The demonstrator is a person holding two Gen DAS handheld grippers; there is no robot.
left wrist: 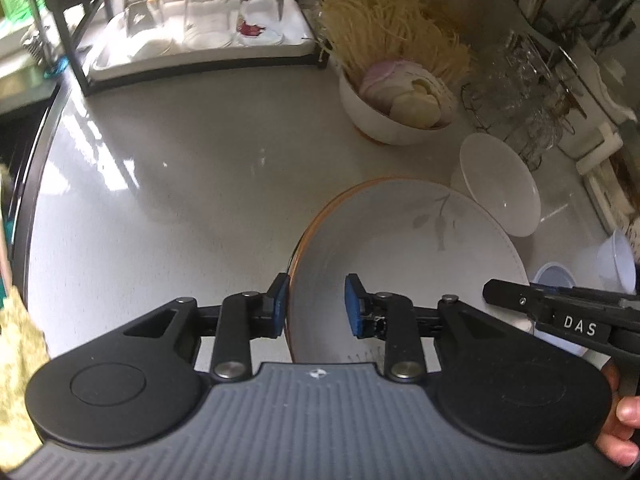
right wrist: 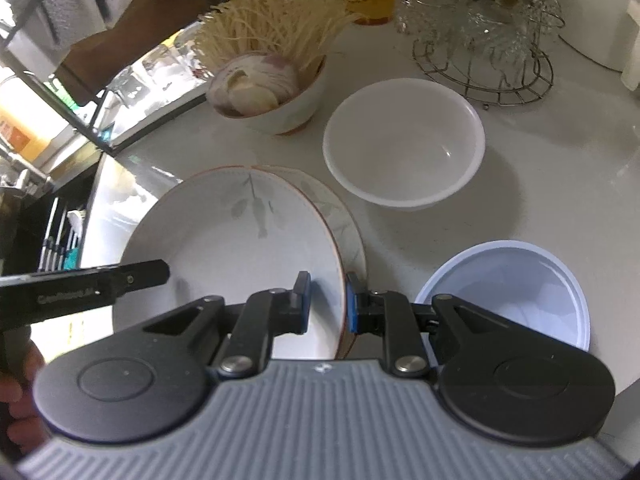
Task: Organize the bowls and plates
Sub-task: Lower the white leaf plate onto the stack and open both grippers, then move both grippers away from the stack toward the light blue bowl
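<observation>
**A:** Where is the plate, and what are my two grippers doing with it?

**B:** I have the leaf-patterned plate [right wrist: 240, 240] tilted up off the white counter [left wrist: 160, 184], between both tools. My right gripper [right wrist: 329, 304] is clamped on its near right rim, one blue pad inside and one outside. A second plate [right wrist: 340, 216] with the same leaf print lies just behind it, its edge showing past the right pad.

**A:** And the left?

**B:** My left gripper [left wrist: 316, 306] straddles the plate's left rim with its jaws apart: the outer pad sits at the brown edge, while the inner pad stands clear over the plate face.

**A:** What lies ahead of the fingers?

**B:** Beyond the right gripper, a white bowl [right wrist: 404, 144]; to its right, just beside it, a pale blue plastic bowl [right wrist: 516, 292]. Farther ahead, a bowl of onion slices and noodles [right wrist: 264, 92].
</observation>
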